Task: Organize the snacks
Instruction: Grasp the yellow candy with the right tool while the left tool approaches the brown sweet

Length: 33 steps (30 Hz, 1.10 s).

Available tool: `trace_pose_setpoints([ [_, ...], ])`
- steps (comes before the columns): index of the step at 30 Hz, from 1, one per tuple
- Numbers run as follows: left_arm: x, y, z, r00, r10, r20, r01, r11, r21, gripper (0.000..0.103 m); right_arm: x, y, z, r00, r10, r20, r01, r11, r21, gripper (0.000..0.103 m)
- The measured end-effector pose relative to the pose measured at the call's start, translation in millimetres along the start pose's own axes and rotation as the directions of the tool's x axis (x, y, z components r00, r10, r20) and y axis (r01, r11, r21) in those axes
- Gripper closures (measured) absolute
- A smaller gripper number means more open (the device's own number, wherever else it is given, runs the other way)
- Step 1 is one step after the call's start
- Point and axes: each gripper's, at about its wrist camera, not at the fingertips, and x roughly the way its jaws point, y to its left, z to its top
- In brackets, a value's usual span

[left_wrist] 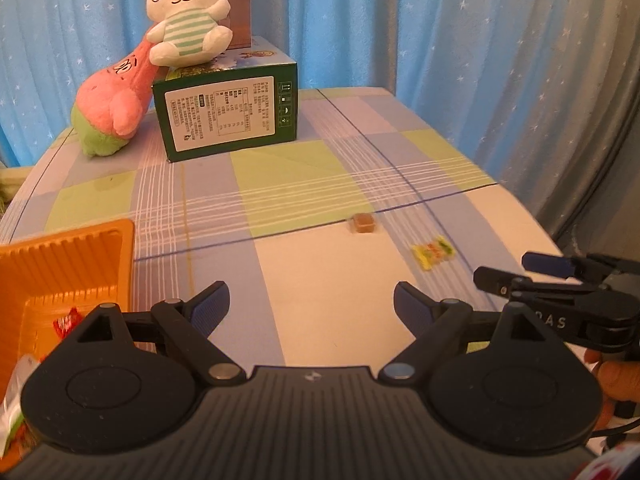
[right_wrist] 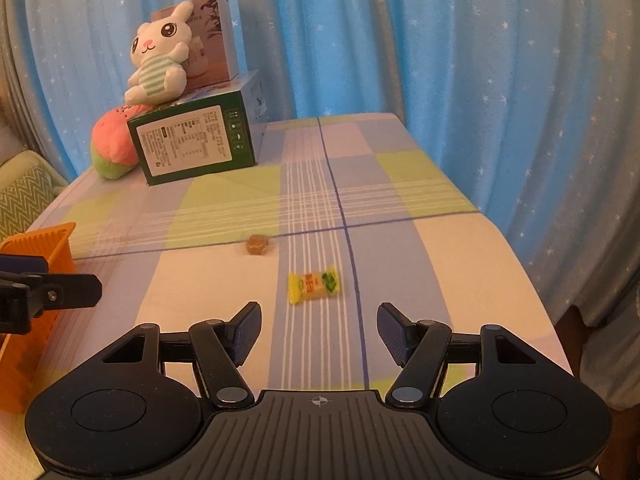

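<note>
A yellow snack packet (right_wrist: 314, 287) (left_wrist: 434, 253) lies on the checked tablecloth, just ahead of my right gripper (right_wrist: 318, 334), which is open with nothing between its fingers. Farther off sits a small brown wrapped candy (right_wrist: 257, 244) (left_wrist: 363, 223). My left gripper (left_wrist: 312, 308) hangs open and empty over the cloth, with the orange basket (left_wrist: 100, 256) (right_wrist: 48, 240) at its left; a red wrapped snack (left_wrist: 66, 321) and other wrappers lie inside. The right gripper (left_wrist: 516, 274) also shows at the right edge of the left wrist view.
At the table's far left stand a green box (left_wrist: 228, 118) (right_wrist: 194, 142), a white rabbit plush (left_wrist: 186, 16) on top of it, a pink and green plush (left_wrist: 110, 108) beside it and a carton behind. Blue star curtains hang behind. The table edge (right_wrist: 516, 248) runs along the right.
</note>
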Motion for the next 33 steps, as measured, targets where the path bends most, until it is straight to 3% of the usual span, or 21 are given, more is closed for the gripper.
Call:
trace_pose_setpoints([
  [18,60,5,9,0.999,-0.001,-0.036,0.0,1.0,-0.027,0.015,88,-1,2,0.999,0.051,-0.008,-0.052,0.992,-0.112,0.039],
  [20,64,4,8,0.999,-0.002,-0.039,0.001,1.0,-0.027,0.015,95,0,0,0.999,0.043,-0.02,-0.045,0.992,-0.121,0.049],
  [26,71,1,7,0.999,-0.012,-0.049,0.011,1.0,-0.025,0.015,98,1,-1,1.0,0.024,0.002,-0.024,0.987,-0.158,0.063],
  [28,73,-1,7,0.999,-0.014,-0.05,0.013,1.0,-0.021,0.015,97,2,-1,1.0,0.022,0.001,-0.021,0.985,-0.173,0.077],
  [33,78,-5,10,0.999,-0.016,-0.048,0.016,1.0,-0.009,0.015,94,2,2,1.0,0.012,-0.004,-0.012,0.986,-0.165,0.079],
])
